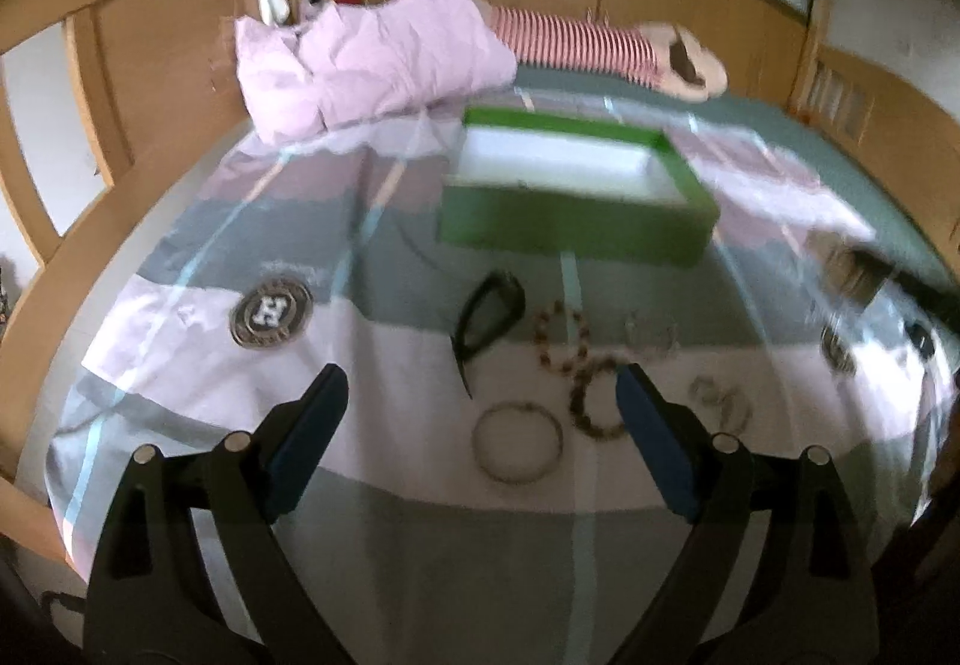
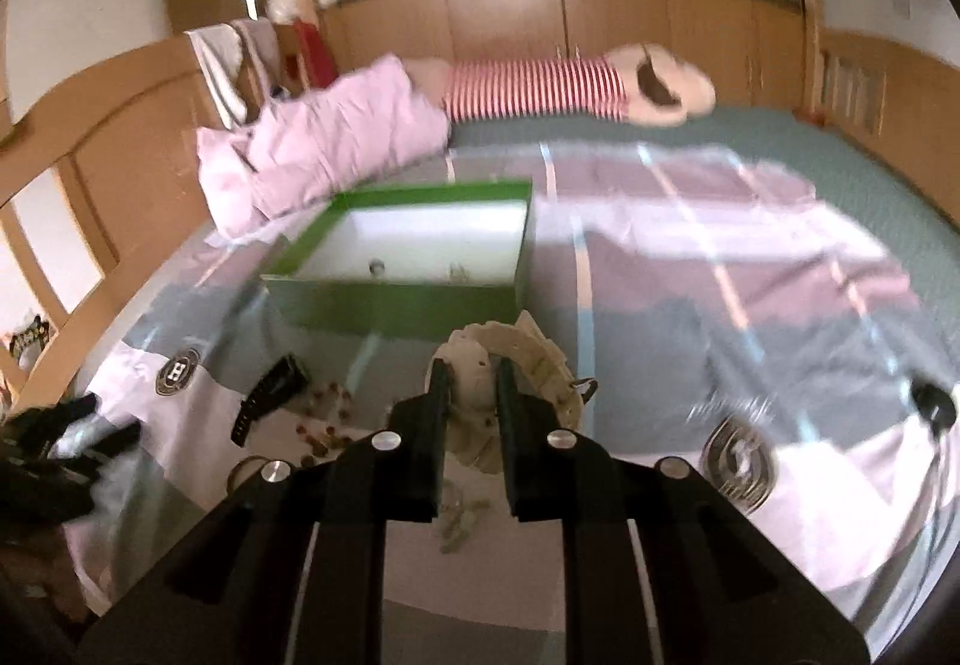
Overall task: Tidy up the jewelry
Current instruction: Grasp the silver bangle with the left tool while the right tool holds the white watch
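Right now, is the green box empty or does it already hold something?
Not empty. The right wrist view shows two small pieces on the white floor of the lidless green box; what they are is too small to tell.

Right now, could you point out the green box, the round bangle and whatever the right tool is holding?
green box (image 1: 570, 230), left wrist view, on its near outer wall.
round bangle (image 1: 518, 442), left wrist view, on its lower rim.
cream beaded bracelet (image 2: 543, 359), right wrist view, on its upper right arc beyond the fingers.
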Demonstrator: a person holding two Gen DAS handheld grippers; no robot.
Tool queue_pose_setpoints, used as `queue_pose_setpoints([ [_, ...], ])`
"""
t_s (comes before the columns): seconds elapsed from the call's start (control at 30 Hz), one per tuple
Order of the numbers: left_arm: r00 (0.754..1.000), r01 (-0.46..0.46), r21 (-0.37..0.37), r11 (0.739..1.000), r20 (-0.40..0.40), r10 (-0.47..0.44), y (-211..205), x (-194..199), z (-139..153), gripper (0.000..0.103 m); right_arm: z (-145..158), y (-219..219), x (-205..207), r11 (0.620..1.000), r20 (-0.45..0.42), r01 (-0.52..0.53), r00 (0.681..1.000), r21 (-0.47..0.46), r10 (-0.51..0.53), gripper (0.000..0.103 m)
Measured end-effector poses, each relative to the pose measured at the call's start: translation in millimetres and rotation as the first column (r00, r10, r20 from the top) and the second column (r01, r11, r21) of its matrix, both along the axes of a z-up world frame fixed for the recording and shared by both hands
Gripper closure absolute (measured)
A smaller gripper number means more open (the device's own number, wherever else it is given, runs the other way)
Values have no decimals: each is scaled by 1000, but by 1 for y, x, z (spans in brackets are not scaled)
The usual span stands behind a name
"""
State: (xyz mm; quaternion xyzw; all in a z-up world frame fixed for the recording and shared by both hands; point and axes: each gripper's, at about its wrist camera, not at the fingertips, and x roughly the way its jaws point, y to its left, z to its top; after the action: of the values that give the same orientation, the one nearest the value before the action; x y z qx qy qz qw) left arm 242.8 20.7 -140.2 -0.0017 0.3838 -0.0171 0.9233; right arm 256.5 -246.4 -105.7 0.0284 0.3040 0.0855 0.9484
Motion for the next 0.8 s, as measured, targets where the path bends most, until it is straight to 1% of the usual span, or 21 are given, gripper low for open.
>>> queue_pose_setpoints([
  [0.13, 999, 15, 71, 997, -52, -11, -12, 7, -31, 14, 4, -6, 0, 1000, 4, -9, 1000, 13, 9, 88],
  [0.2, 996, 21, 95, 995, -84, -13, -15, 14, -48, 21, 2, -8, 1, 1000, -8, -15, 1000, 18, 15, 88],
  [0.27, 992, 26, 123, 992, -127, -10, -18, 22, -67, 23, 0, -10, 2, 1000, -13, -20, 1000, 20, 20, 88],
  [0.37, 984, 39, 143, 989, -178, -13, -21, 31, -88, 23, 0, -12, 1, 999, -12, -25, 1000, 27, 26, 88],
  [0.43, 979, 50, 136, 989, -201, -22, -24, 34, -97, 23, 2, -15, -1, 999, -9, -29, 1000, 30, 30, 88],
  [0.5, 977, 65, 155, 986, -211, -31, -29, 37, -104, 23, 2, -15, -2, 999, -8, -34, 999, 31, 34, 88],
  [0.57, 981, 67, 165, 984, -192, -34, -31, 38, -106, 23, 2, -16, -2, 999, -12, -37, 999, 32, 38, 88],
  [0.63, 984, 67, 166, 984, -176, -38, -32, 41, -108, 23, 1, -15, -2, 999, -15, -41, 999, 31, 42, 88],
  [0.67, 984, 62, 153, 986, -174, -35, -31, 43, -110, 23, 1, -14, -2, 999, -15, -43, 999, 29, 43, 88],
  [0.73, 985, 51, 109, 993, -168, -33, -28, 48, -111, 32, 1, -14, -2, 999, -16, -46, 999, 29, 46, 88],
  [0.77, 985, 59, 79, 995, -165, -45, -28, 49, -111, 43, 1, -13, -2, 999, -15, -45, 999, 28, 45, 88],
  [0.8, 985, 63, 91, 994, -164, -47, -30, 50, -110, 43, 1, -14, -2, 999, -14, -47, 999, 27, 47, 88],
])
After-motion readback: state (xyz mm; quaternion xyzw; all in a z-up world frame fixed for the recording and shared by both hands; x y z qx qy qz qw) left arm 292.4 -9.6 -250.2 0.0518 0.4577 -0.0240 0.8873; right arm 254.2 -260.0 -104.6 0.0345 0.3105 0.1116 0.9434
